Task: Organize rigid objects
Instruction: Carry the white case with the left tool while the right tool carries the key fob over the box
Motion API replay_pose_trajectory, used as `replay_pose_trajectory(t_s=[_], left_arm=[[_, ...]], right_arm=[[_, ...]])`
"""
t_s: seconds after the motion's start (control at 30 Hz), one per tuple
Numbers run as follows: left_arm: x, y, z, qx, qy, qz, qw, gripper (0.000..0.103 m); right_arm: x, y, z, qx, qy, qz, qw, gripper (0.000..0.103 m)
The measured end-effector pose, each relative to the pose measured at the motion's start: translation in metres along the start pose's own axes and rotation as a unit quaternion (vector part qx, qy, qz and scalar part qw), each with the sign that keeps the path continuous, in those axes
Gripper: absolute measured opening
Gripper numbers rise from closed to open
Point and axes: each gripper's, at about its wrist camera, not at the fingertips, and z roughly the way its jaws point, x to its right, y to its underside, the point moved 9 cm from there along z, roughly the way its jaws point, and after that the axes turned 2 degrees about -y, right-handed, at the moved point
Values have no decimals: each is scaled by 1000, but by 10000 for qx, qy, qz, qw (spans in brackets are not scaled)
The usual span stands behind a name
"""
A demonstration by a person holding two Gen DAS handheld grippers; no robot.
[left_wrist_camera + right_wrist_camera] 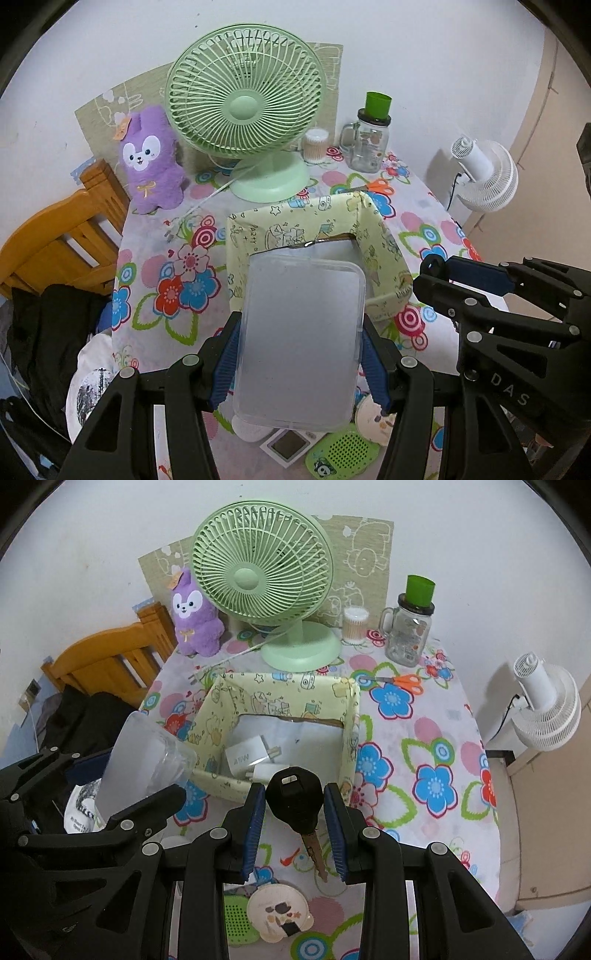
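A frosted clear plastic case (301, 314) is held flat between the blue pads of my left gripper (301, 354), just in front of and above the yellow patterned box (384, 243). My right gripper (294, 794) is shut on the black head of a key (293, 801), whose metal blade (316, 853) hangs down over the tablecloth. This key hangs near the front wall of the box (258, 698), which holds white chargers (251, 755). The case (144, 760) also shows at the left of the right wrist view. The right gripper (428, 273) shows at the right of the left wrist view.
A green fan (243, 107), purple plush (151, 162), cotton swabs (316, 146), glass jar mug (369, 144) and orange scissors (376, 186) stand behind the box. A white fan (484, 173) is right, a wooden chair (62, 236) left. A green perforated item (343, 454) and a round white item (280, 912) lie near the front edge.
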Motion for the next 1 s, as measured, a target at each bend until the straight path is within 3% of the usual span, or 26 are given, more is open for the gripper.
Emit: replay_pose_trajectory(t_s=[1.0], left_arm=[[-22, -53, 84, -304, -113, -193, 9993, 61]], right_arm=[[24, -58, 69, -191, -137, 167, 9996, 36]])
